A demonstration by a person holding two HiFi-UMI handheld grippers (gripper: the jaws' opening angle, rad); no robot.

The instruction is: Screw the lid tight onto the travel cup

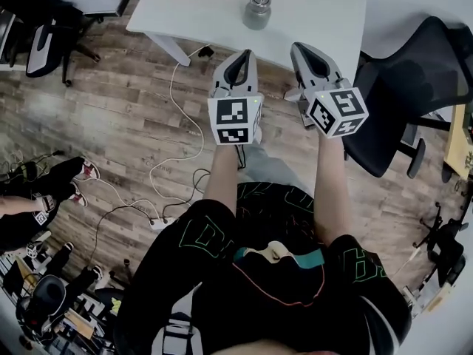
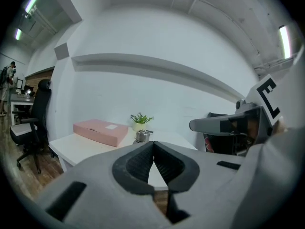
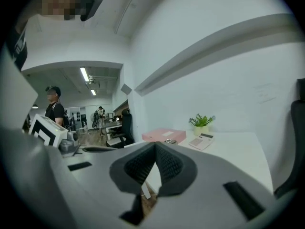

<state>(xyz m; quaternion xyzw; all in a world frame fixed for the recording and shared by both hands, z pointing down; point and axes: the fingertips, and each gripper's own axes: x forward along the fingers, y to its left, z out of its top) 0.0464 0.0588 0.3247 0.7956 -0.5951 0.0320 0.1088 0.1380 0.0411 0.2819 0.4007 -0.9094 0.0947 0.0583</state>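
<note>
The travel cup point(image 1: 257, 11) was seen standing upright on the white table point(image 1: 318, 13), with its lid point(image 1: 259, 1) on top. How tight the lid sat could not be told. The cup was ahead of both tools and well apart from them, so nothing was being touched.

The left gripper point(image 1: 240, 56) was shut, its jaws pressed together with nothing between them. The right gripper point(image 1: 303, 52) was shut and empty too. Both were held over the floor near the table's edge and pointed toward the table.

The cup lay a little to the right of the left gripper's line and further to the left of the right gripper's line. So the left one was judged a bit nearer. The cup's long side went straight up, so a grip from the side was judged likely, and the jaws would have to be opened first.

In the left gripper view the cup point(image 2: 142, 136) was shown just above the closed jaw tips, in front of a small plant point(image 2: 140, 120) and beside a pink box point(image 2: 101, 131). In the right gripper view a calculator point(image 3: 202, 141) was shown, which could not be made out in the head view. Only the head view showed how far the cup stood from both tools.
</note>
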